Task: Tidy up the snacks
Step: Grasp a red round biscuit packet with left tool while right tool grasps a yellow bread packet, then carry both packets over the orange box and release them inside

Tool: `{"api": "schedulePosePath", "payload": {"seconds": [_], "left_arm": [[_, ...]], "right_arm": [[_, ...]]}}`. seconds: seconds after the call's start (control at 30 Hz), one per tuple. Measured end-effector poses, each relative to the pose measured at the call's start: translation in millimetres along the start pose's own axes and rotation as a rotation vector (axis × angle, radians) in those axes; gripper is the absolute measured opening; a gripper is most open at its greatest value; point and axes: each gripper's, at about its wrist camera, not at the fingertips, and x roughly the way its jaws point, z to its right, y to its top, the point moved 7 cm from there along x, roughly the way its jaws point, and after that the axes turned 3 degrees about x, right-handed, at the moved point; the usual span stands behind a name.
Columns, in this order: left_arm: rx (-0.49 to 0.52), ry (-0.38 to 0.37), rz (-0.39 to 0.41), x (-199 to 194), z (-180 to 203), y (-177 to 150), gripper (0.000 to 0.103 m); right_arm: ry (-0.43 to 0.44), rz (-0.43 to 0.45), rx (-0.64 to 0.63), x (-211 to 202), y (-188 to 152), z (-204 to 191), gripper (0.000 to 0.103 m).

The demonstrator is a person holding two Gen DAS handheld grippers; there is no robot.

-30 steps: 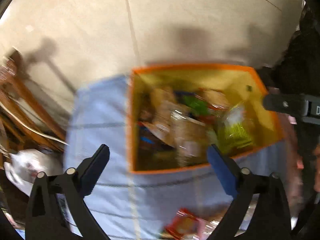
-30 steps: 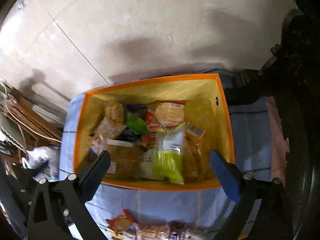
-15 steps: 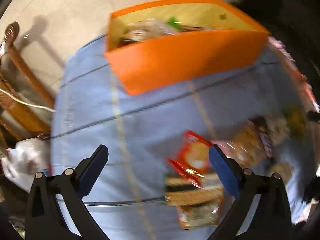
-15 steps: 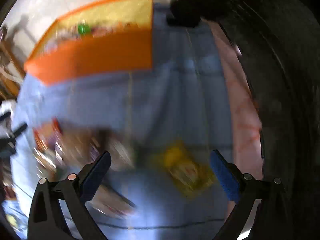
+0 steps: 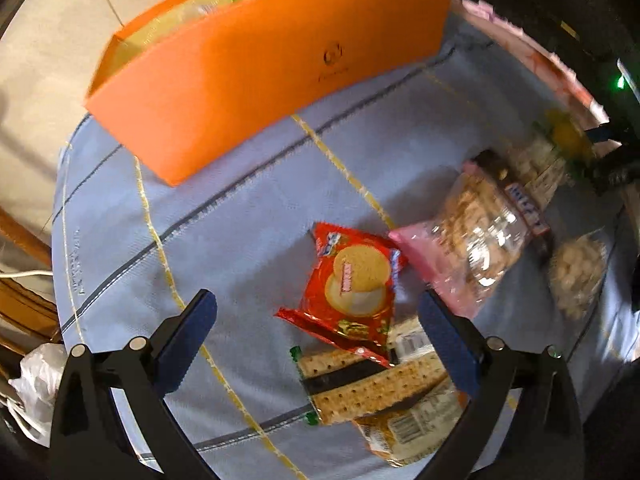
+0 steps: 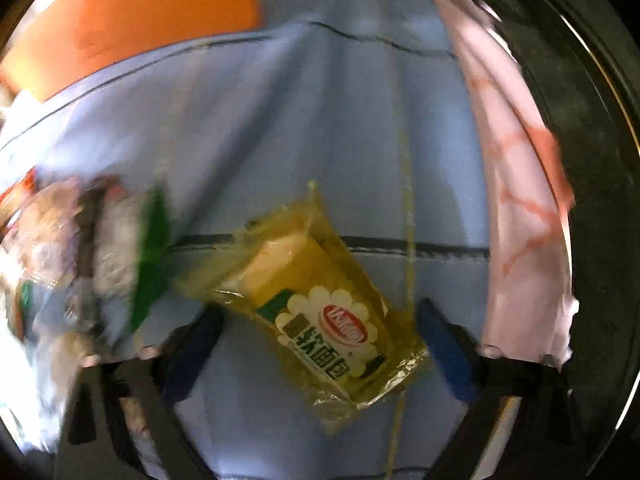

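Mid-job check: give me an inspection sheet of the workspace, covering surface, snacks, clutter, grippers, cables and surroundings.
Surface: light blue striped tablecloth, wrinkled, over a pink patterned undercloth.
Job's things: orange cardboard box upright at the far side; red biscuit packet overlapping a clear cracker sleeve; pink-edged clear bag of puffed snacks; yellow soft-bread packet lying apart.
Clutter: white plastic bag off the table's left edge.
Grippers: left gripper open above the red packet; right gripper closing, yellow packet between its jaws, pads not yet pressing.
Cables: white cord at left.
Surroundings: beige tiled floor, brown wooden furniture.
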Motion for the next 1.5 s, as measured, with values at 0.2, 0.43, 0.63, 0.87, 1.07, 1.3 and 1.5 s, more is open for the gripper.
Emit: {"api": "schedulePosePath", "payload": {"seconds": [0.2, 0.43, 0.63, 0.87, 1.07, 1.3, 1.5], "left_arm": [[0.074, 0.024, -0.035, 17, 4, 1, 0.099], [-0.077, -0.056, -0.04, 24, -3, -7, 0.047], [-0.144, -0.065, -0.02, 9, 0, -8, 0.043], [-0.286, -0.129, 0.04, -47, -8, 1, 0.042], [-0.406, 0.0, 0.186, -127, -43, 64, 0.043], [-0.437, 0.101, 0.233, -153, -97, 153, 0.043], [-0.424, 0.145, 0.206, -131, -128, 193, 0.043]], "right_arm": [[0.098, 0.018, 0.223, -17, -7, 21, 0.047], [0.174, 0.07, 0.281, -53, -23, 22, 0.047], [0.206, 0.174, 0.229, -93, -24, 11, 0.047], [0.267, 0.235, 0.176, -138, 1, -21, 0.047], [0.327, 0.332, 0.082, -195, 67, -65, 0.047], [0.284, 0.279, -0.025, -206, 171, -120, 0.047], [0.24, 0.257, -0.057, -194, 213, -140, 0.047]]}}
